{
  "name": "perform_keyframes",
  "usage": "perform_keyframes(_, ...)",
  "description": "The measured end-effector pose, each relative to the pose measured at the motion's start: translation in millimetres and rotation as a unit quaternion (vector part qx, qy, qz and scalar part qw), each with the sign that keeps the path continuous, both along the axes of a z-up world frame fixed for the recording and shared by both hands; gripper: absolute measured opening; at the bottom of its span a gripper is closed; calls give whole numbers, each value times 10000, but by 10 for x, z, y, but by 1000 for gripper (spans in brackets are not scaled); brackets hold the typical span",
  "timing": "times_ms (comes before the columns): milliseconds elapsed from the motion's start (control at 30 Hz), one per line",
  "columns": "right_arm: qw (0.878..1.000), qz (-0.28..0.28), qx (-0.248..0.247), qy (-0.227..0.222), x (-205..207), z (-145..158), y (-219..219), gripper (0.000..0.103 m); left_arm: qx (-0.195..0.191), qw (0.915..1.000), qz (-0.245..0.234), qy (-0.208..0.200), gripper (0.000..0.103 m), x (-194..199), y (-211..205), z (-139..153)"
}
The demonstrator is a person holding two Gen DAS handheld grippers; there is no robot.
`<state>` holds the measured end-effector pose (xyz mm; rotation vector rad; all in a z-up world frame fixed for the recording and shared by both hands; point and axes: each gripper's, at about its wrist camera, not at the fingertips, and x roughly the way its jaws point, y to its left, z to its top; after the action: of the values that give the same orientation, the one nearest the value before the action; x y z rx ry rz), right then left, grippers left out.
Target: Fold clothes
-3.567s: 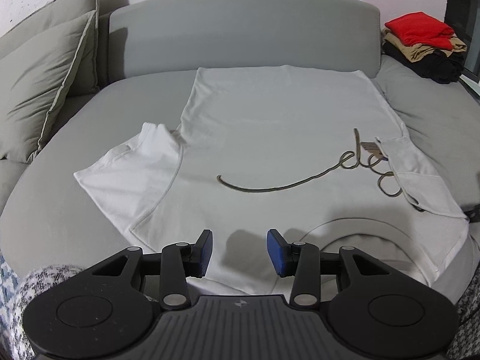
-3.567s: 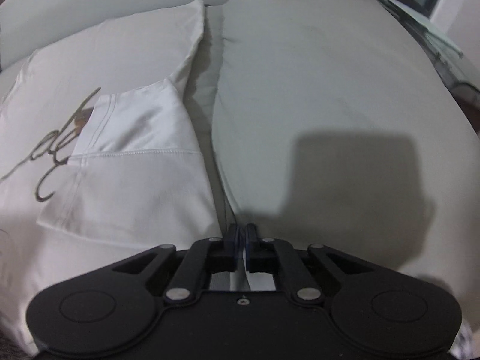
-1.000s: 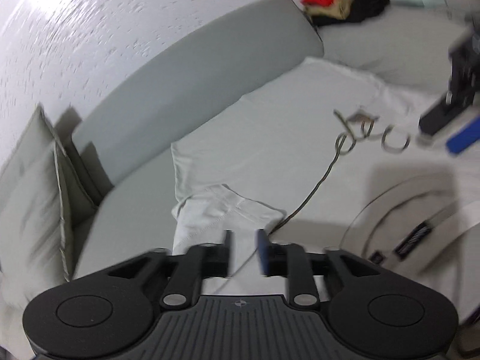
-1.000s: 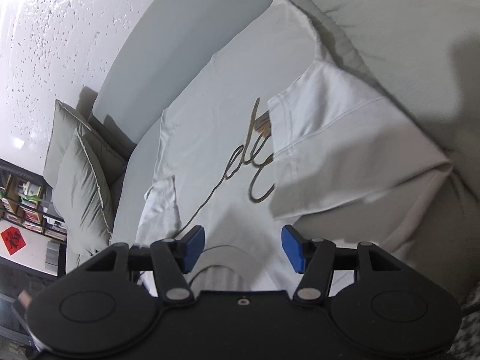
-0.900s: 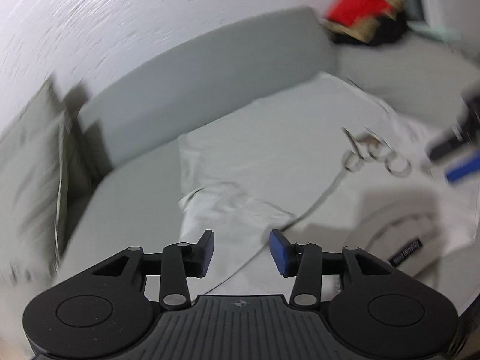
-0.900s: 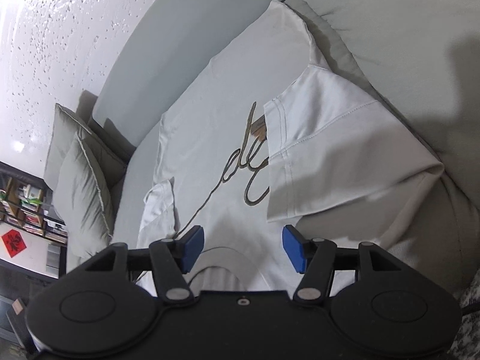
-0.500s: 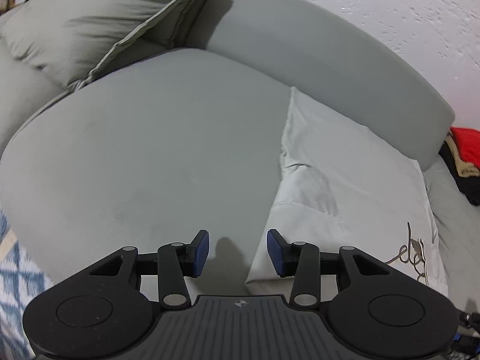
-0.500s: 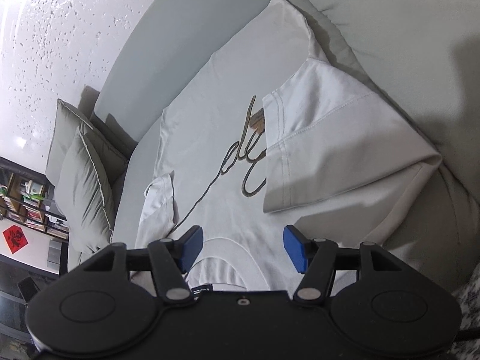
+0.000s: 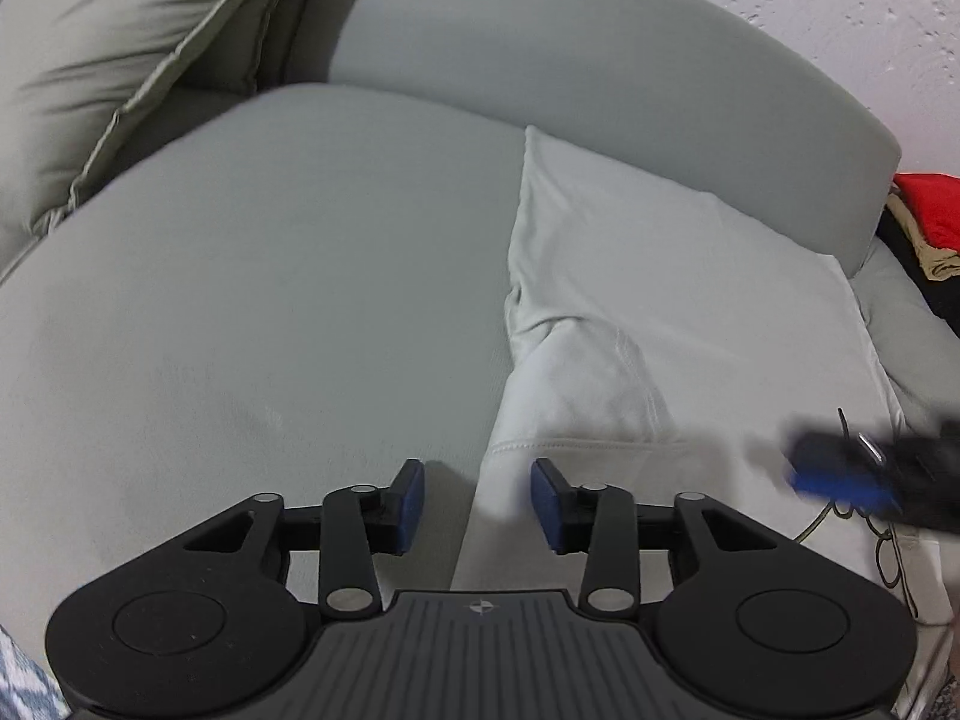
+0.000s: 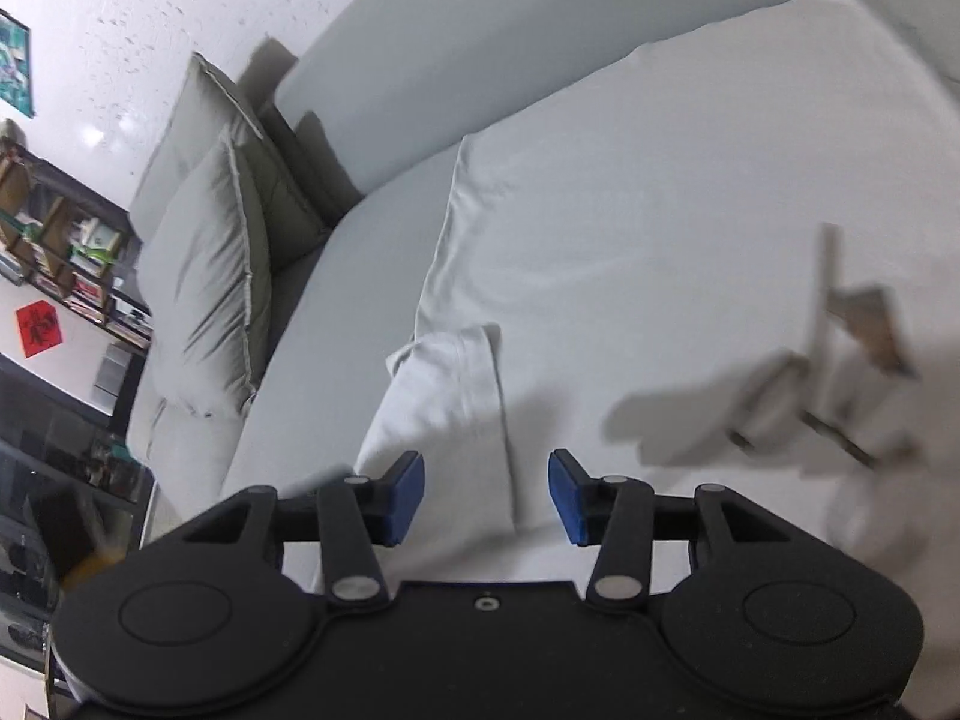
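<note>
A white T-shirt (image 9: 690,300) lies flat on the grey sofa seat (image 9: 270,300), its left sleeve (image 9: 576,384) folded inward over the body. My left gripper (image 9: 477,507) is open just above the shirt's left shoulder edge, which runs between the fingers without being pinched. In the right wrist view the shirt (image 10: 630,210) fills the middle. My right gripper (image 10: 486,498) hovers over the folded sleeve (image 10: 444,402); its jaws are closing, with cloth below them and nothing pressed. A blurred blue pad (image 9: 834,477) of the right gripper shows at the right of the left wrist view.
Grey pillows (image 9: 120,60) lean at the left end of the sofa, also visible as pillows (image 10: 204,276). The curved backrest (image 9: 600,60) runs behind the shirt. A pile of folded clothes (image 9: 924,216), red on top, sits far right. A bookshelf (image 10: 60,240) stands beyond the sofa.
Both grippers have swung left across the shirt. The left now sits at the shirt's left edge. The right left the folded right sleeve and reached the left sleeve, jaws narrower.
</note>
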<state>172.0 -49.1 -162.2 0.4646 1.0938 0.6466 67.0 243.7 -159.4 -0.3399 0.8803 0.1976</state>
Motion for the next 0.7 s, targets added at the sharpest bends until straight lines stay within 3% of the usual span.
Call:
perform_keyframes(200,9986,-403,-72,341,556,-385,446,45,-77,9996,-272,-20,35,-6,6,-45)
perform_keyframes(400,9974,-442,359,448,661,-594,550,41,41,9988,-492,-17,36,21,-76,-74)
perform_keyframes(467,9979,-365,385,384,658,-608,577,16,69,9986,-524,-13,38,29,-99,-74)
perform_keyframes(567,9990,-208,355,161,589,-552,600,1,77,9985,-533,-12,40,17,-98,-73)
perform_keyframes(667,9955,-517,84,-792,378,-305,538,1,45,9986,-526,-24,42,-6,-76,-77)
perform_keyframes(700,9939,-660,-11,-879,328,-271,507,1,31,9986,-520,-25,43,-7,-73,-79)
